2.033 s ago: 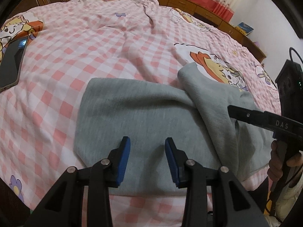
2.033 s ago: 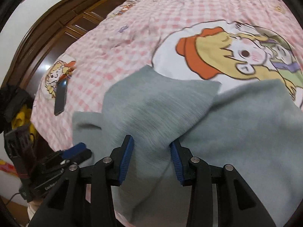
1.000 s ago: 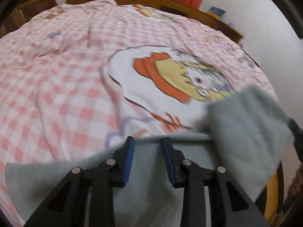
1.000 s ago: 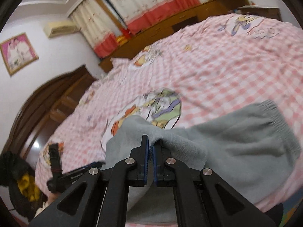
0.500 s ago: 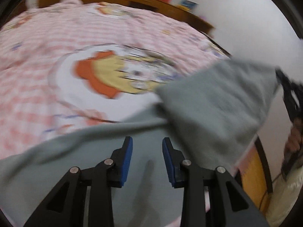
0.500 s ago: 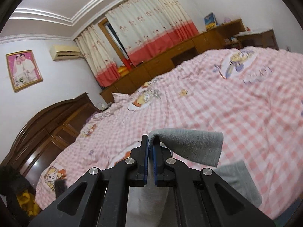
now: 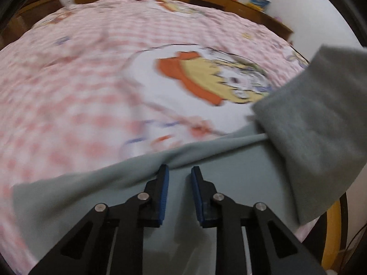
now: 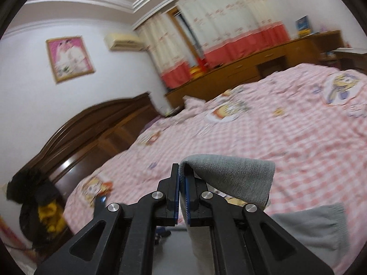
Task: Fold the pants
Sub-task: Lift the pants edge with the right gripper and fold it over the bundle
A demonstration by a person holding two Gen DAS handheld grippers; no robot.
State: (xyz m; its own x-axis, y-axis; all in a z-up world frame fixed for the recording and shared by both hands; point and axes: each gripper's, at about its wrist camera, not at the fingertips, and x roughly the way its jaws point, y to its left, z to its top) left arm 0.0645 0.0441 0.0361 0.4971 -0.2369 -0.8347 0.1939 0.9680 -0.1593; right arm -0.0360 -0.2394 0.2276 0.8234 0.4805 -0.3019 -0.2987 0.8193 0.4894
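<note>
The grey pants (image 7: 240, 160) lie across the near edge of a pink checked bedsheet (image 7: 80, 80). My left gripper (image 7: 179, 171) is open, its blue pads just over the flat grey cloth, holding nothing. At the right of the left wrist view one part of the pants (image 7: 316, 123) hangs lifted in the air. My right gripper (image 8: 182, 174) is shut on a fold of the grey pants (image 8: 229, 174), held above the bed, with cloth draping to the right and below.
A cartoon print (image 7: 218, 75) on the sheet lies beyond the pants. A dark wooden headboard (image 8: 91, 137) is at the left, a long wooden cabinet (image 8: 252, 68) and curtains behind. A dark heap with something yellow (image 8: 41, 201) sits by the bed.
My right gripper closed on the pants and lifted a fold well above the bed. My left gripper moved over the flat cloth and stayed open.
</note>
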